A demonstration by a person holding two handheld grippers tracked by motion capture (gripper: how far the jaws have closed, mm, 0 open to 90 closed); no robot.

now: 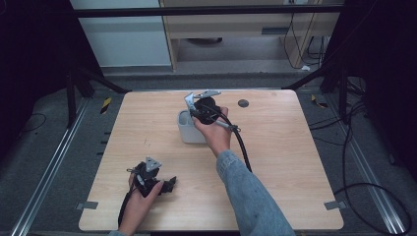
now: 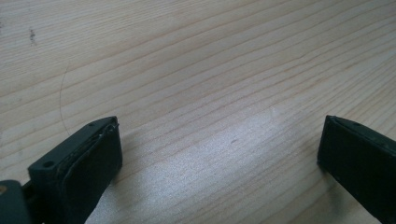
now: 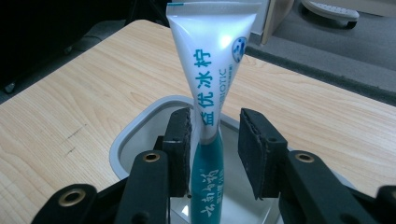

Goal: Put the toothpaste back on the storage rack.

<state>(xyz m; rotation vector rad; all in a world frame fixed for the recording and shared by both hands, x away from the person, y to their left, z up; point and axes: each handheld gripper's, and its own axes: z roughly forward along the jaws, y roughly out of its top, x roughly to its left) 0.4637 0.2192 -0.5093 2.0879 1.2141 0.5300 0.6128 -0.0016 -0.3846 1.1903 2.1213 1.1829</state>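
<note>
Toothpaste tube [image 3: 210, 93] is standing crimped end up in a light grey cup [image 3: 135, 135], white up top with blue Chinese lettering and teal lower down; its cap end is buried in the cup, so that part is a no-show. In the right gripper view the tube sits between the two black jaws of the right gripper [image 3: 215, 149]. The left pad [image 3: 180, 149] looks right up against it or nearly, while there's a clear gap on the other side, so the claw is narrow-ish but not squeezing, tube loose between the pads. From the high view the cup [image 1: 189, 132] sits a bit toward 12 o'clock from the middle of the wooden table [image 1: 295, 172], and the right gripper [image 1: 202, 110] plus the hand cover most of it, so you can't make out the tube at all from up there. The right gripper's cable trails off toward 5 o'clock along a denim sleeve [image 1: 246, 191]. Left gripper [image 1: 169, 184] is down around 7 o'clock near the table's near edge, well apart from the cup, resting on or just over the wood; hard to tell which. In the left gripper view its jaws stand wide apart, both cut off by the frame's bottom, with just bare wood grain between them. A small dark round thing [image 1: 243, 103] sits toward 1 o'clock, too small to identify.
</note>
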